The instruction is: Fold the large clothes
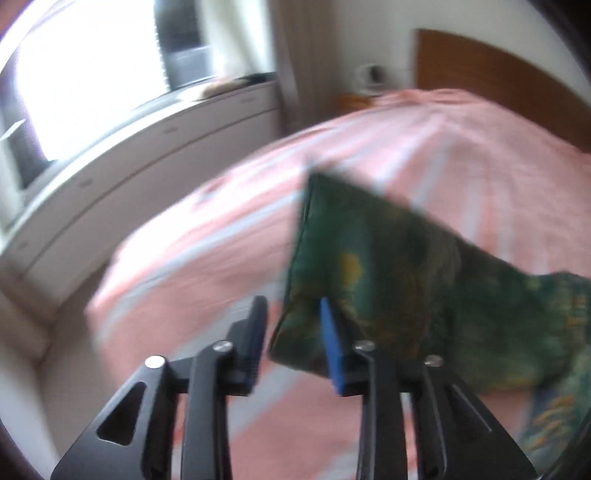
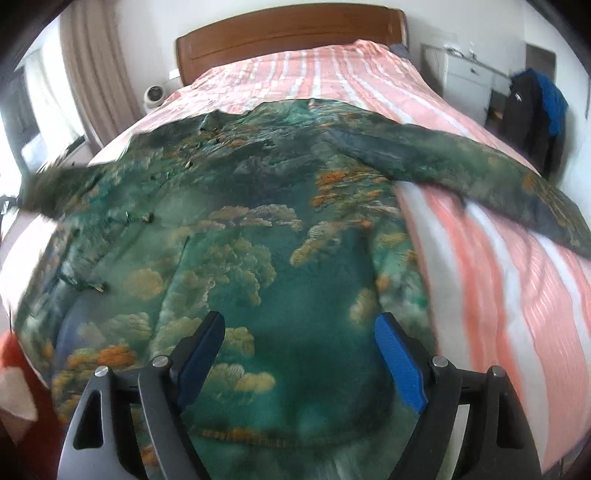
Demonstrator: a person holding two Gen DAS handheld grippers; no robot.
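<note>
A large green garment with an orange and teal print [image 2: 258, 229] lies spread on the pink striped bed [image 2: 498, 266], one sleeve [image 2: 480, 173] stretched to the right. My right gripper [image 2: 299, 325] is open and empty, hovering over the garment's near hem. In the blurred left wrist view, the other sleeve [image 1: 388, 258] is lifted off the bed [image 1: 221, 240]. My left gripper [image 1: 291, 314] is open, with the sleeve's cuff edge at its right finger [image 1: 332, 343]; no grip shows.
A wooden headboard [image 2: 291, 33] stands at the far end. A white cabinet [image 2: 465, 81] and dark clothes on a chair [image 2: 532, 110] are at the right. Curtains [image 2: 92, 74] and a window sill [image 1: 147, 140] are at the left.
</note>
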